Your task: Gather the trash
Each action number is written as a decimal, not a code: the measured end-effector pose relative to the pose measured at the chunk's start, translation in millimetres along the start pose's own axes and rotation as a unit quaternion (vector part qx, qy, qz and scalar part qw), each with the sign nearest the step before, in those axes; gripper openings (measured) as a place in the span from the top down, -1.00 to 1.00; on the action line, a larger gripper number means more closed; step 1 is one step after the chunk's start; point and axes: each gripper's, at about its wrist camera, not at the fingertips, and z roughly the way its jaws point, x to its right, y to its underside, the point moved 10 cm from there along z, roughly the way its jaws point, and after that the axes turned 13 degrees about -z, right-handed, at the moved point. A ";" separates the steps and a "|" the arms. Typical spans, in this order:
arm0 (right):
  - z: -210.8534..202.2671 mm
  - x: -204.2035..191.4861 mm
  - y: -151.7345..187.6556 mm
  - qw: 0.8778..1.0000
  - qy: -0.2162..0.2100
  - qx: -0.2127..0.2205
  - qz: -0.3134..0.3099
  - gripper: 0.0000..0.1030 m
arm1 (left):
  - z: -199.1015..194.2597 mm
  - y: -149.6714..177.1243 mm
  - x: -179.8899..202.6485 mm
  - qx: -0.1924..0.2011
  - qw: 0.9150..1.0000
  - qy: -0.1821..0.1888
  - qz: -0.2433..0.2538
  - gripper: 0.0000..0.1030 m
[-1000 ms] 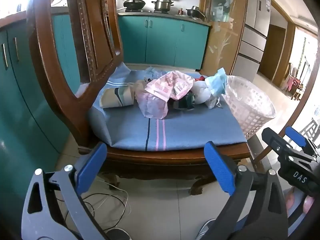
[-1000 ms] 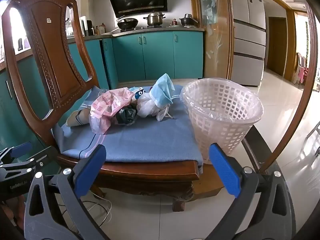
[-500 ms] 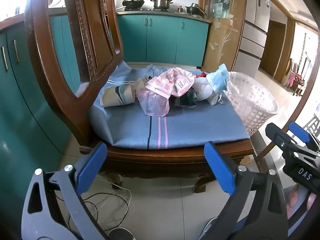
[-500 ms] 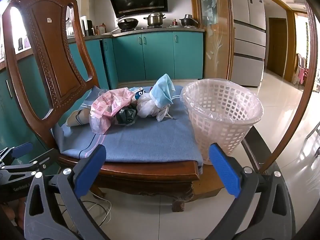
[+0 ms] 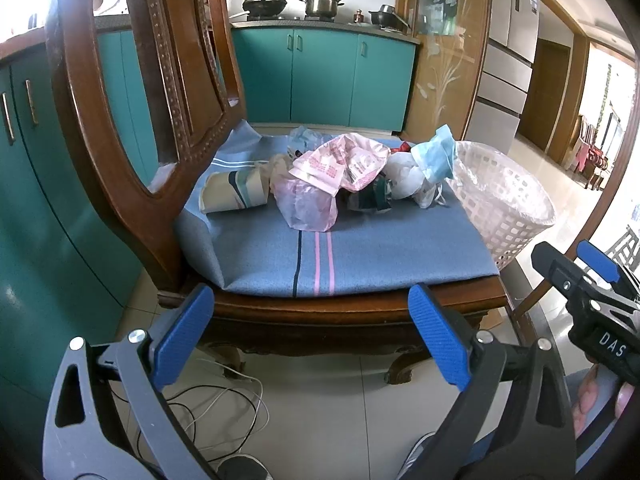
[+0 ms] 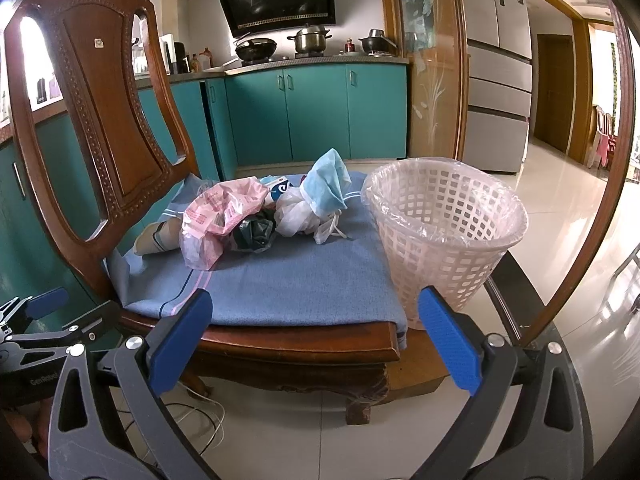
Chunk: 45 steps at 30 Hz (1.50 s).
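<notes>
We face a carved wooden chair [image 6: 100, 128] in a teal kitchen; crumpled trash [image 6: 256, 216] lies on its blue cloth [image 6: 304, 284] beside a lattice basket [image 6: 448, 236]. Both grippers' [image 5: 308, 332] [image 6: 316, 336] jaws are spread.

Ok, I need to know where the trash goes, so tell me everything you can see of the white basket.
The white basket is a round, lattice-walled bin that looks like plastic, tapering toward its base. A thin clear liner bag is folded over its rim. It stands upright, apparently on the floor, close beside the chair's blue cushion. No trash is visible inside, and neither gripper touches it.
</notes>
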 end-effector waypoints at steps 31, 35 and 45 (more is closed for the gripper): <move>-0.1 0.8 0.5 1.000 -0.001 0.002 0.002 -0.95 | -4.6 1.4 5.8 0.001 1.000 0.003 0.001 -0.89; 0.2 0.6 0.6 1.000 0.000 0.002 0.002 -0.95 | -4.2 1.5 5.7 0.001 1.000 0.003 0.001 -0.89; 0.2 0.6 0.4 1.000 -0.001 0.002 0.002 -0.95 | -6.0 1.6 7.0 0.001 1.000 0.004 0.002 -0.89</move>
